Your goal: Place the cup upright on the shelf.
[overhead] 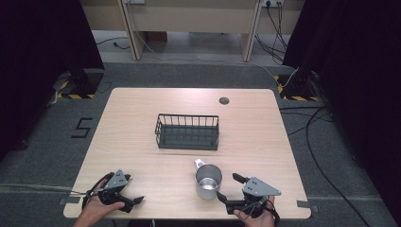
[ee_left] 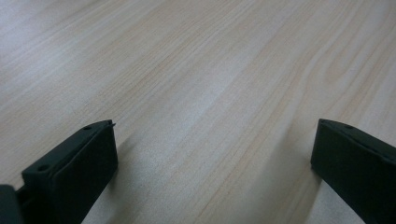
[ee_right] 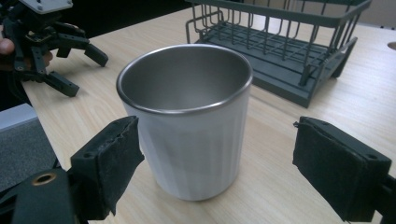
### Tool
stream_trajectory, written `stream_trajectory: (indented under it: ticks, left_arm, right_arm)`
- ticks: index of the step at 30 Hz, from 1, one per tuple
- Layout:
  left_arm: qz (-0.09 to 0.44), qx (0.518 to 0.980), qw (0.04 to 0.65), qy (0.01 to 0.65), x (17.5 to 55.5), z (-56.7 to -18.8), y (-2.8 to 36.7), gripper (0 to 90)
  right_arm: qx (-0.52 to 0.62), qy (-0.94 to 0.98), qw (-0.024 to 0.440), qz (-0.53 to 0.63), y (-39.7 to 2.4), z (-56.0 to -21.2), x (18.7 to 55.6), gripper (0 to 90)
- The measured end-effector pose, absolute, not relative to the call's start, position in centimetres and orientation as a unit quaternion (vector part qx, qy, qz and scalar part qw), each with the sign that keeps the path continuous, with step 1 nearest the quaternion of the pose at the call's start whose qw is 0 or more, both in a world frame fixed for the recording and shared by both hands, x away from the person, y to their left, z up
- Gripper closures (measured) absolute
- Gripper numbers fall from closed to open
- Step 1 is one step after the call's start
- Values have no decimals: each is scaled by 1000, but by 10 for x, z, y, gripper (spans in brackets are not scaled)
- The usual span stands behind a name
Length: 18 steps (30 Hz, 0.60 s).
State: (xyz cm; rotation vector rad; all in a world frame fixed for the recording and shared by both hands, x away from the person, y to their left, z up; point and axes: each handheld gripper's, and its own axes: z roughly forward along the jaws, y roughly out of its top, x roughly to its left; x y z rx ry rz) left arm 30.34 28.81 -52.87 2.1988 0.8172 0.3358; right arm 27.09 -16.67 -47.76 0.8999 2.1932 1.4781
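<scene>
**Steel mug between wide right jaws, not gripped**

Table: pale wood-grain tabletop (overhead: 142,109), rounded corners, small dark round grommet (overhead: 224,100) near far edge.

Containers:
- Dark grey-green wire basket, rectangular (overhead: 187,131), sits at table centre, long side facing the person. Nothing seen inside; only its barred floor and walls show. In right gripper view it stands behind the mug (ee_right: 285,42), well apart from it.
- Shiny stainless-steel mug w/ ribbed pale wall and loop handle (overhead: 208,180) stands upright on near part of table, between basket and near edge, right of centre. Handle points toward basket. Interior looks bare metal, nothing in it, per high view and right gripper view (ee_right: 187,121).

Grippers:
- Right gripper (overhead: 228,188), black w/ grey three-cornered plate, held in hand at near right edge, pointing left toward mug. Jaws apart, wide. In right gripper view (ee_right: 243,163) mug sits between them, offset toward left pad (ee_right: 112,158); that pad is just beside mug wall, can't tell if touching. Right pad (ee_right: 336,163) well clear, bare table in the gap. No clamp.
- Left gripper (overhead: 134,189), same build, held at near left edge, well apart from mug. Left gripper view (ee_left: 212,154): jaws apart, low over bare wood, nothing between.
</scene>
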Motion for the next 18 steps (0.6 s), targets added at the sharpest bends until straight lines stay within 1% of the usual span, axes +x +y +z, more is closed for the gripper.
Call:
stream_trajectory:
  ticks: [14,18]
  left_arm:
    - [131,860,376,319,303,-529,288,0]
    - [131,860,376,320,303,-529,288,0]
  right_arm:
    - [289,768,179,543,-151,-475,277,150]
    - [294,755,167,563,-146,-476,281,148]
